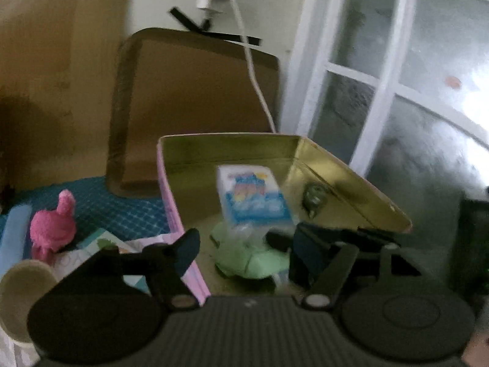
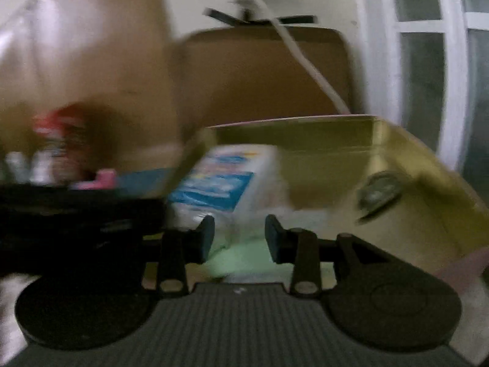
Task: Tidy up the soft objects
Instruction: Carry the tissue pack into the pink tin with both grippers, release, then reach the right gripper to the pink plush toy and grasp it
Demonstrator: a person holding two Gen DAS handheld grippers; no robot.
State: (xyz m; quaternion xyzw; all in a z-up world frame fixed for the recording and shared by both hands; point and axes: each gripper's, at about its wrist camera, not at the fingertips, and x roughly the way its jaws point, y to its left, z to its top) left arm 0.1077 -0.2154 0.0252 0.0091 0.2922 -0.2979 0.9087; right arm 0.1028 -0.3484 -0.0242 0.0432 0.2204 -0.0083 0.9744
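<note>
A: Left wrist view first. Left tool (image 1: pixel 244 253) at the near end of the box (image 1: pixel 229 146), open, pads wide apart and pressing nothing. Why there?

B: Probably for tidying soft things into the box. Green cloth (image 1: pixel 253 263) already inside, at the near end, right in the gap of that tool. Tissue pack (image 1: pixel 253 195) inside too, propped on the cloth, tilted rather than lying flat.

A: And the right tool (image 2: pixel 240 238)?

B: Also at the near end of the box, pads fairly close together. Clear wrap of the pack in the gap, but too blurred to say whether pinched or merely near. Cannot tell.

A: Looks of the pack?

B: White, blue print on the face, shiny wrap crumpled at the bottom. Soft, likely to squash under a firm pinch. Cloth pale green, bunched, limp.

A: Anything left outside?

B: Pink plush toy (image 1: pixel 53 229), well to the left of the box, on a blue checked cover (image 1: pixel 122 211). Seemingly next to go in.
</note>
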